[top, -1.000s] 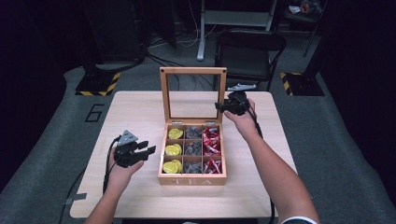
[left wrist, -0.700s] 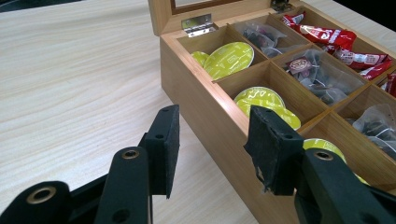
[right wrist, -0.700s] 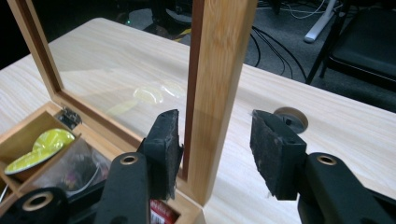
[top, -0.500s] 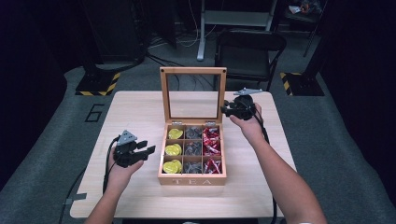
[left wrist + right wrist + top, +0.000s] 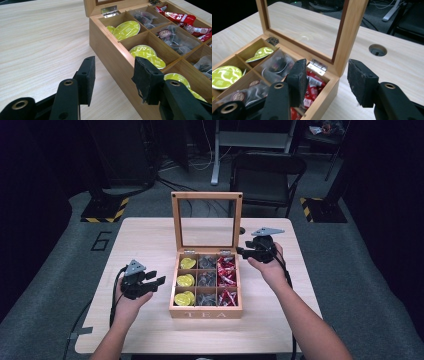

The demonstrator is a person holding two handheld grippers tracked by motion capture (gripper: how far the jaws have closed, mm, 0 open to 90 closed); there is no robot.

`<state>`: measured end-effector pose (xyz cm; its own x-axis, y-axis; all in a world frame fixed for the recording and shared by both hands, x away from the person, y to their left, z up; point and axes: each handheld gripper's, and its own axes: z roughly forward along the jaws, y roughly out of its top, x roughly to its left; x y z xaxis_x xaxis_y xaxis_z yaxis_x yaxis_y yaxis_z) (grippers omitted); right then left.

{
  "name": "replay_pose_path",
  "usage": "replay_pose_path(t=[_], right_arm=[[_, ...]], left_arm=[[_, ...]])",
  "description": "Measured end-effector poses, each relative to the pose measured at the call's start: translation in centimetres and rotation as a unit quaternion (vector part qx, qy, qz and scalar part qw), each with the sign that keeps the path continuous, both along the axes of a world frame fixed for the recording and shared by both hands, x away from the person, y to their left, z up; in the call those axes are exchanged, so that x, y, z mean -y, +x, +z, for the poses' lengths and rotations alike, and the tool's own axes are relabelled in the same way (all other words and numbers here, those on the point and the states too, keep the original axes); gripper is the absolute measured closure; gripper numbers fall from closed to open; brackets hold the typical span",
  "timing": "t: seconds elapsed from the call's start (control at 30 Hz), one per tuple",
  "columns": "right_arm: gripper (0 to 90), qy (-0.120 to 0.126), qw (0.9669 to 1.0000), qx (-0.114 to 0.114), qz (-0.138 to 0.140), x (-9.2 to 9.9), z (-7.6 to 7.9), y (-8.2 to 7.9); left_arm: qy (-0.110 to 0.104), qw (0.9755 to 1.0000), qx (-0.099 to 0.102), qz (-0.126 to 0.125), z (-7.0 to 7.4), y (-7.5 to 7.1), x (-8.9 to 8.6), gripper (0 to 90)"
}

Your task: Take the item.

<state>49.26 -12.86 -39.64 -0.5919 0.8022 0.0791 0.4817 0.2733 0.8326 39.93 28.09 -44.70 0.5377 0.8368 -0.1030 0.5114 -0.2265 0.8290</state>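
Pale wooden table is carrying an open tea box, its glass lid standing upright. Left gripper is hovering released just beside the box's yellow-pod side; right gripper, also spread empty, is straddling the lid's hinge corner.

The right gripper holds its two black jaws apart with nothing between them, over the near right corner of a wooden tea box. The glass lid stands upright on metal hinges. Compartments hold red packets, clear bagged tea and green pods. A round hole pierces the table.
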Motion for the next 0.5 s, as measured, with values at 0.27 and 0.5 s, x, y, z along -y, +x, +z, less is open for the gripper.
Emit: replay_pose_path(t=[0.27, 0.5], right_arm=[[47.3, -0.012, 0.9998, 0.006, 0.012, -0.4, -0.2, -1.3], [49.3, -0.007, 0.9997, 0.003, 0.024, -0.5, -0.4, -2.6]], left_arm=[[-0.002, 1.0, -0.006, 0.002, -0.2, 0.1, 0.0, 51.4], [-0.004, 1.0, -0.006, 0.006, -0.3, 0.1, -0.1, 50.9]])
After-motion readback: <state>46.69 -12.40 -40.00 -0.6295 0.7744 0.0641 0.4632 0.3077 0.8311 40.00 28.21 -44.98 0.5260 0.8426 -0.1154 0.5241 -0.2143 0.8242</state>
